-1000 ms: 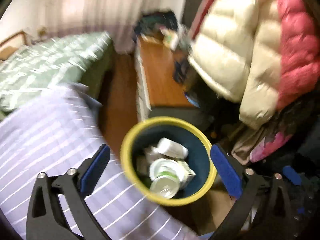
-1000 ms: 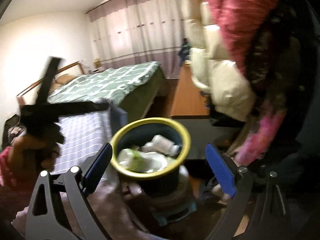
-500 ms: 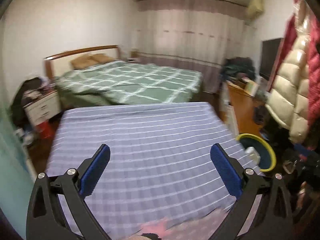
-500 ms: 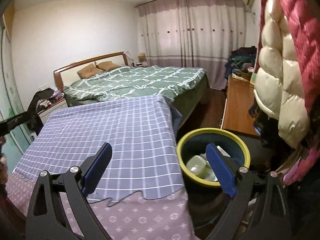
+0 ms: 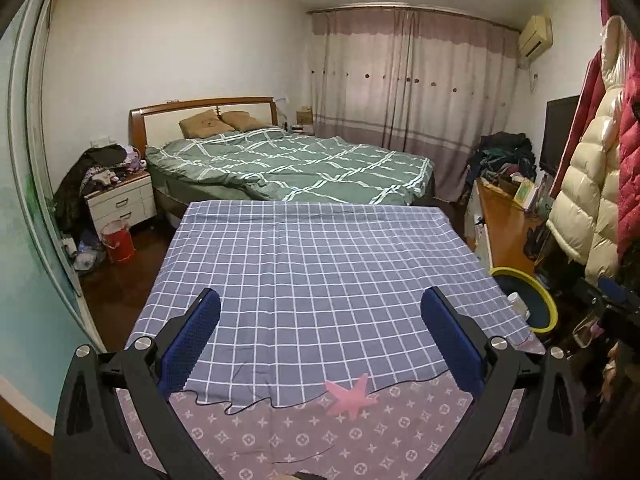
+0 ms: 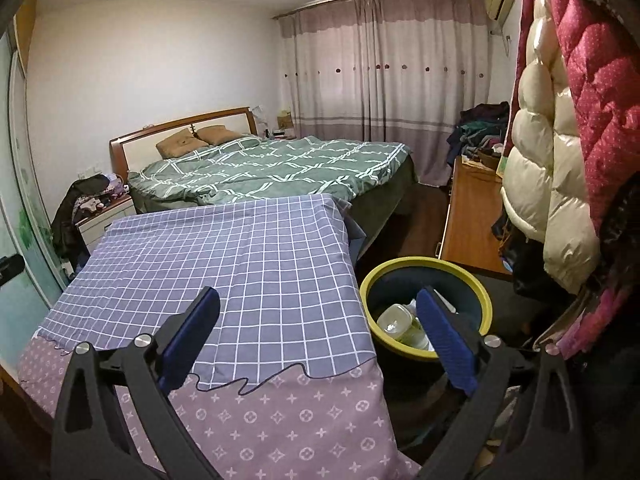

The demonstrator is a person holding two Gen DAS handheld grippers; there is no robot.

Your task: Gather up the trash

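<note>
Beside the checked worktop [image 6: 240, 264], the yellow-rimmed bin [image 6: 472, 280] is holding what look like plastic containers [image 6: 394, 316]; both hand-held grippers, left [image 5: 320, 332] and right [image 6: 318, 328], are gaping empty.

We see our left gripper [image 5: 320, 340] and our right gripper [image 6: 318, 338] built the same: two black plastic arms with triangular cut-outs, each arm carrying two round silver screws. On the inner side of every finger, just beyond the screws, sits a blue ribbed pad [image 5: 190, 344]
</note>
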